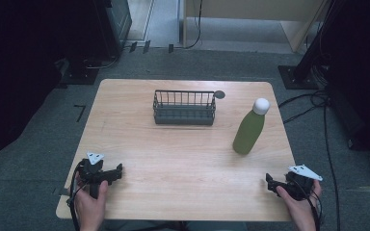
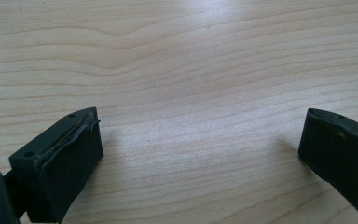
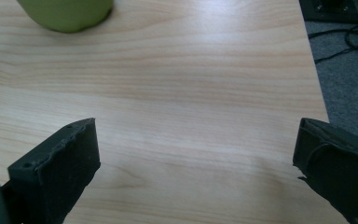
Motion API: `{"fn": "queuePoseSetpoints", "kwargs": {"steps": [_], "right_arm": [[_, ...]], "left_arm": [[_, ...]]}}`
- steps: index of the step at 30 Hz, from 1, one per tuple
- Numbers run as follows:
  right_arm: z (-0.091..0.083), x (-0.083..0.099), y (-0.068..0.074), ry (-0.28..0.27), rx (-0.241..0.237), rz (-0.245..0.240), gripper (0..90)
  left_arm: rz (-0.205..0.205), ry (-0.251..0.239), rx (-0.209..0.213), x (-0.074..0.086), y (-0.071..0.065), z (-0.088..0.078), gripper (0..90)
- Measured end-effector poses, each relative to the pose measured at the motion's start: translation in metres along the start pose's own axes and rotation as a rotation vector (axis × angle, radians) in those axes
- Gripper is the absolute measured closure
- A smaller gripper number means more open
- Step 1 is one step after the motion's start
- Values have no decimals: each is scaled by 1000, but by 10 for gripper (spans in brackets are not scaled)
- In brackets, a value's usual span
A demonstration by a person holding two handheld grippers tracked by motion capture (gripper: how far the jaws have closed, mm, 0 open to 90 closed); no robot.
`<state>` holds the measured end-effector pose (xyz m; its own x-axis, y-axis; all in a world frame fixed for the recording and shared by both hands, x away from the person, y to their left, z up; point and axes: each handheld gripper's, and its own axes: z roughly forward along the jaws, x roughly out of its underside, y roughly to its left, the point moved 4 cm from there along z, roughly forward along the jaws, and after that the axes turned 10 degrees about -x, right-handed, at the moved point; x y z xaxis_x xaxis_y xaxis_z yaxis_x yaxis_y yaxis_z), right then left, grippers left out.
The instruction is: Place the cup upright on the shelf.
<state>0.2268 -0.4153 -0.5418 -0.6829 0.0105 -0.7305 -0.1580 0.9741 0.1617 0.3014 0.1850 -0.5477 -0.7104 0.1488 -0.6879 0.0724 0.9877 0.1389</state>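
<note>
At the near edge of the wooden table [image 1: 183, 163] the person holds one gripper in each hand. The left gripper [image 1: 118, 172] rests at the near left corner, and its jaws stand wide apart with only bare wood between them, as the left gripper view shows. The right gripper [image 1: 270, 181] sits at the near right corner. It is released too, with its jaws spread and nothing between them. Both tools seem to wait low at the table edge, probably so that the middle stays free and each hand has an open way forward.

The thing nearest to a gripper is the green bottle [image 1: 249, 131]. It stands upright on the right side of the table, beyond the right gripper and apart from it, and its rounded base [image 3: 65, 14] appears at the top of the right gripper view. The body is matte olive green, smooth and a little narrower toward the top, with a white round cap [image 1: 261, 106]. It looks slippery and tall, so a grip around the body seems safer than at the cap.

Farther, near the middle of the far side, stands a dark wire basket [image 1: 184, 114], left of the bottle and well apart from it. It appears empty, perhaps the place for the bottle.
</note>
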Motion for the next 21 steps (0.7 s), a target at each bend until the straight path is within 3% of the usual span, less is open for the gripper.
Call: {"fn": "queuePoseSetpoints", "kwargs": {"steps": [21], "right_arm": [[0,-45,33,-71,-79,-6,10]], "left_arm": [[0,0,0,0,0,0,0]]}}
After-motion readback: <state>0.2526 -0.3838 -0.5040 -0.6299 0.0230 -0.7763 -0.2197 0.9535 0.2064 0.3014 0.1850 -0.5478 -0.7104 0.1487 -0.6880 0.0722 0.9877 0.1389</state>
